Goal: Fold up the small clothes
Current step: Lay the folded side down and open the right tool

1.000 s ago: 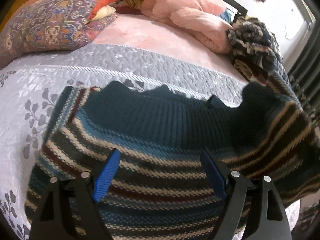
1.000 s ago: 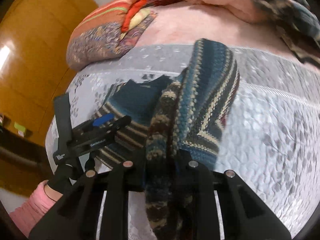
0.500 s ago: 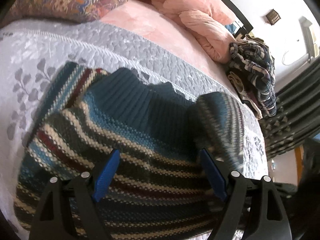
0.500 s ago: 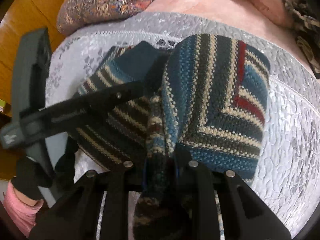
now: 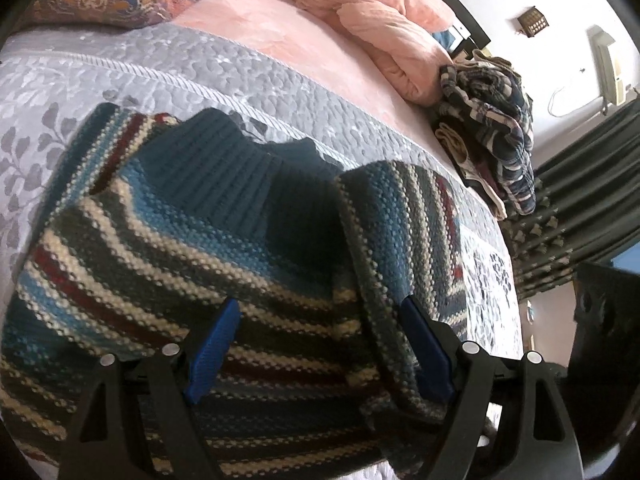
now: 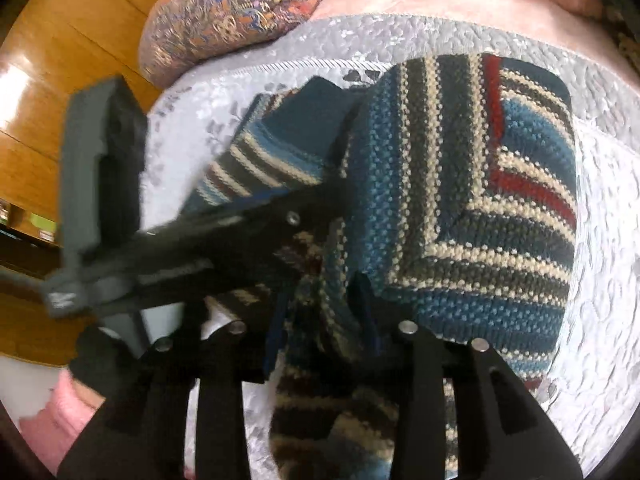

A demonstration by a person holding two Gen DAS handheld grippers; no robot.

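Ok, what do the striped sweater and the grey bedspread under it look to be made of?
Striped sweater: a chunky knit, probably wool or acrylic yarn, matte. Individual stitches show, and the teal collar is ribbed. Fibre can't be told for sure.

Grey bedspread: quilted woven fabric with a slight sheen, likely a synthetic or cotton blend. It shows a puffy pebbled stitch pattern, a corded seam and darker leaf motifs.

Left gripper (image 5: 320,344) jaws spread wide; right gripper (image 6: 320,336) jaws nearly closed.

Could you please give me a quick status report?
Left gripper open over striped sweater. Right gripper shut on sleeve, folded across. Nothing in the way.
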